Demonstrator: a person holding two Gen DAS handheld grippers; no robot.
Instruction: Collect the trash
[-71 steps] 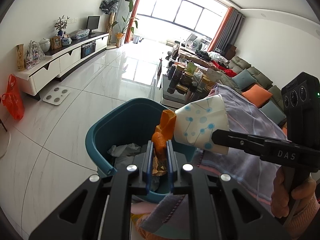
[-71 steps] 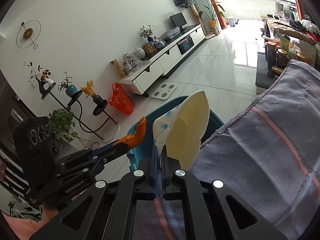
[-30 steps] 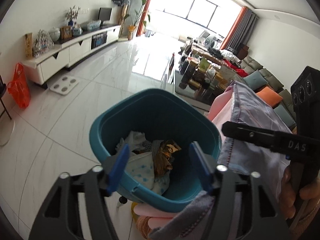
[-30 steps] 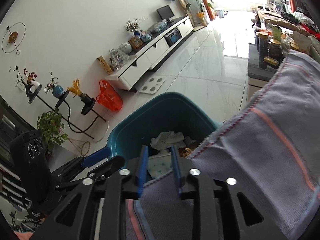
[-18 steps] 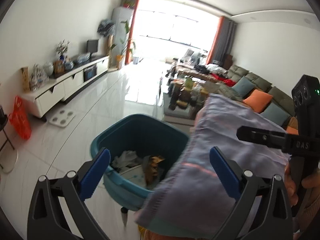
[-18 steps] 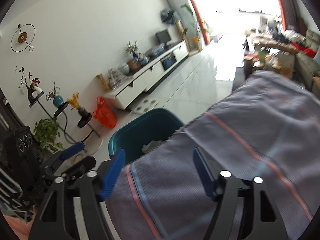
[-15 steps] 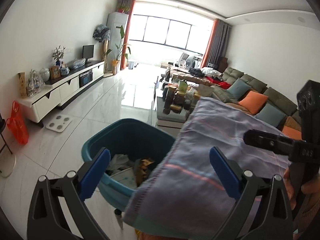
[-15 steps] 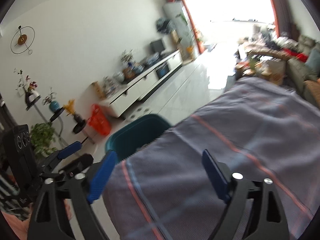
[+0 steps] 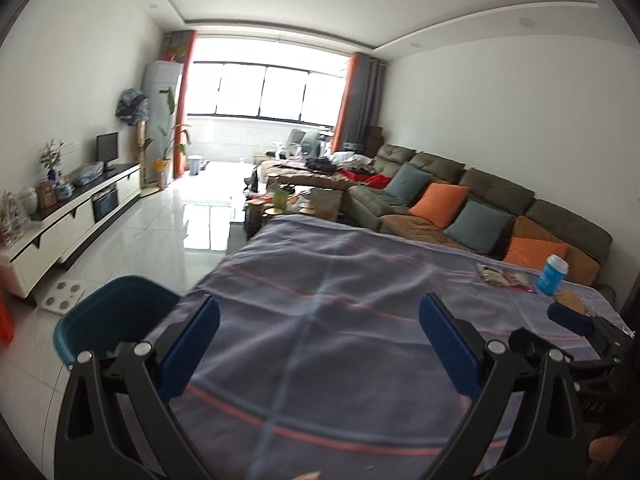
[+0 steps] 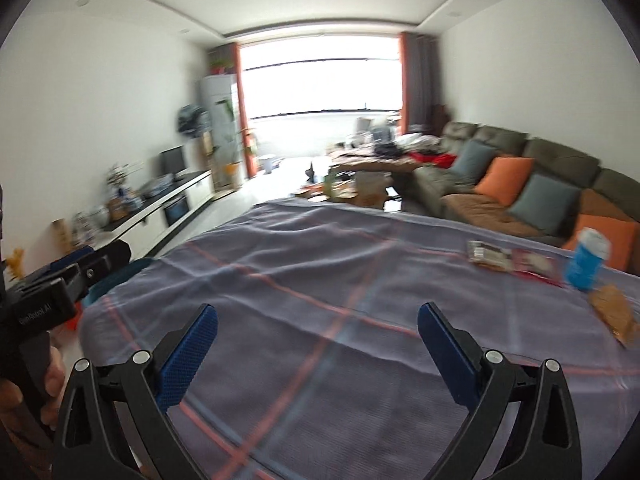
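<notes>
My left gripper (image 9: 319, 328) is wide open and empty above the table's purple checked cloth (image 9: 320, 280). My right gripper (image 10: 318, 334) is also wide open and empty over the same cloth (image 10: 320, 280). The teal trash bin (image 9: 108, 320) stands on the floor at the table's left edge; a sliver of it shows in the right wrist view (image 10: 116, 278). On the table's far right lie a blue cup (image 10: 587, 259), a red snack wrapper (image 10: 532, 262), a silvery wrapper (image 10: 486, 255) and a brown wrapper (image 10: 614, 314). The blue cup (image 9: 552, 274) and wrappers (image 9: 504, 276) show in the left wrist view too.
A green sofa with orange and grey cushions (image 9: 460, 208) runs behind the table on the right. A cluttered coffee table (image 9: 296, 196) stands beyond. A white TV cabinet (image 9: 72, 216) lines the left wall, with a white scale (image 9: 64, 292) on the tiled floor.
Both grippers let go of their trash over the bin, opened wide, then swung up and right from the bin towards the tabletop.
</notes>
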